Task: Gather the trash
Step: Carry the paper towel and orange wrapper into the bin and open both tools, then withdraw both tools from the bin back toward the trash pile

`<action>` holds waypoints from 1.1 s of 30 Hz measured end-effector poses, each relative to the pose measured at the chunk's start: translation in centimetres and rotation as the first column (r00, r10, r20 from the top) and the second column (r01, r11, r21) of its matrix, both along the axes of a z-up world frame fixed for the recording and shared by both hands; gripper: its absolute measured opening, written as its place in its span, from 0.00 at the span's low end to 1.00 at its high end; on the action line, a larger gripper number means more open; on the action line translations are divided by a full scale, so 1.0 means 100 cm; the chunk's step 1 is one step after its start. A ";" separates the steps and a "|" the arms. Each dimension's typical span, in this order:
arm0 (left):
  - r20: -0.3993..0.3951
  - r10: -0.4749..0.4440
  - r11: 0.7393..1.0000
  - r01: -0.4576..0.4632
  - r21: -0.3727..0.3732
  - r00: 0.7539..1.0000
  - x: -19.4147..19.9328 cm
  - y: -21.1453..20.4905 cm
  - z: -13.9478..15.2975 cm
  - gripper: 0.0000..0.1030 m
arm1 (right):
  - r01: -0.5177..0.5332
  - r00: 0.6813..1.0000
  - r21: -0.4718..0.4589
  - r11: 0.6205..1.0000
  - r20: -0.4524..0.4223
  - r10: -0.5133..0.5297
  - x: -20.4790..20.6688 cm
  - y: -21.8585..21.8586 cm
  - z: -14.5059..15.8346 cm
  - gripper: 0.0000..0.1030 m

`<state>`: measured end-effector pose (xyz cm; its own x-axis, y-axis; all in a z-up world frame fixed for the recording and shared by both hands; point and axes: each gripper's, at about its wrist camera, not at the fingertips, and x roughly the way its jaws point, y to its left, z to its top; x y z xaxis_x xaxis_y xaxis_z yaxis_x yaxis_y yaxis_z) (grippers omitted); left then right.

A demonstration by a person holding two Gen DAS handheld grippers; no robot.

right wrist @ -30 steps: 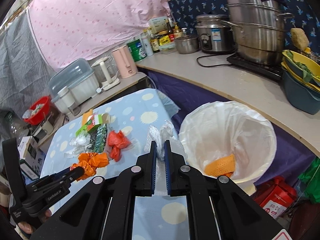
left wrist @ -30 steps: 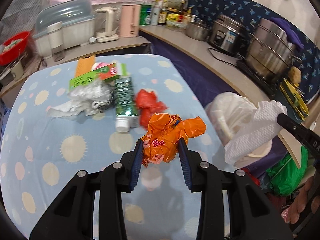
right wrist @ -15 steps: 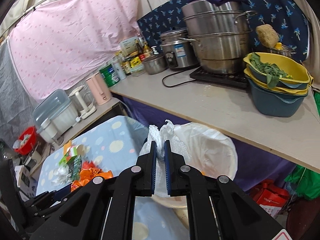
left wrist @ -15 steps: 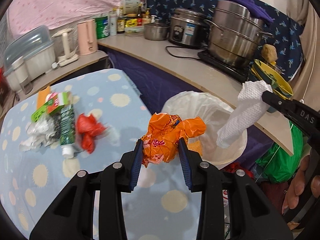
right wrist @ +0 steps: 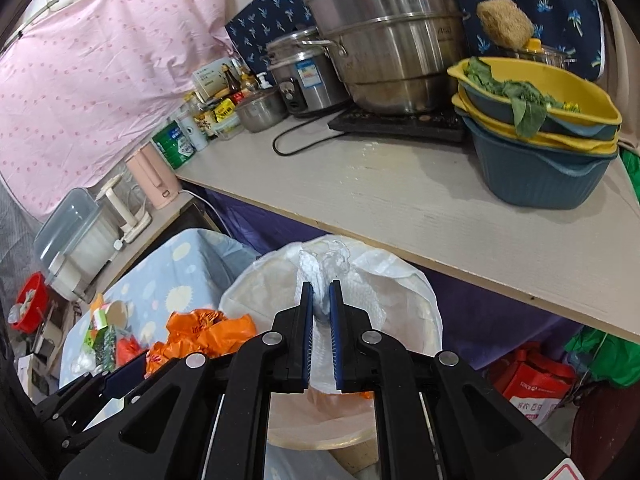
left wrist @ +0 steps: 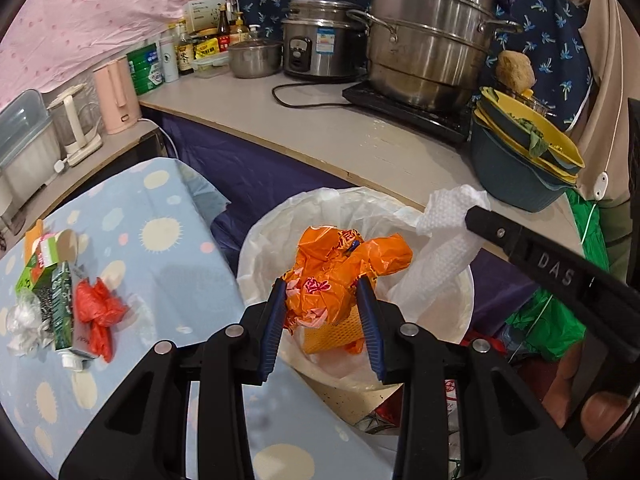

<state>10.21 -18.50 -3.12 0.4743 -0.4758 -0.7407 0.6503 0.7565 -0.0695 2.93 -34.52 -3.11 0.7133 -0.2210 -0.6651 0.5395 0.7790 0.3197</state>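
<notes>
A cramped home kitchen. A stacked steel steamer pot [left wrist: 428, 36], rice cooker [left wrist: 316, 44] and sauce bottles [left wrist: 224, 28] crowd the worktop [left wrist: 320, 120]. A pink kettle [left wrist: 116, 96] stands beside a lined trash bin [left wrist: 264, 248].

Black plastic grippers [left wrist: 322, 320], blue ribbed pads [left wrist: 370, 332], silver screws, "DAS" marking

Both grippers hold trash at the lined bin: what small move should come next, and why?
Probably open the left gripper: its orange wrapper already sits over the trash bin. The right gripper, shut on the white paper towel, looks ready to release too.
</notes>
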 end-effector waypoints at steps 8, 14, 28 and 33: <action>-0.024 -0.001 1.000 0.001 0.028 1.000 0.008 -0.020 -0.015 0.34 | 0.013 1.000 0.021 1.000 -0.026 -0.012 0.006 -0.008 -0.019 0.13; -0.040 0.014 0.999 -0.013 0.036 0.999 0.012 -0.024 -0.019 0.41 | 0.024 1.000 0.022 0.999 -0.020 -0.024 0.005 -0.008 -0.018 0.26; -0.023 0.044 0.999 -0.044 0.010 0.999 0.012 -0.014 -0.005 0.65 | 0.016 0.999 -0.003 1.000 0.035 -0.016 -0.001 0.000 0.010 0.38; -0.025 0.066 0.998 -0.066 -0.012 0.998 0.013 -0.003 0.003 0.68 | 0.007 0.999 -0.010 1.000 0.053 -0.007 -0.002 0.008 0.019 0.41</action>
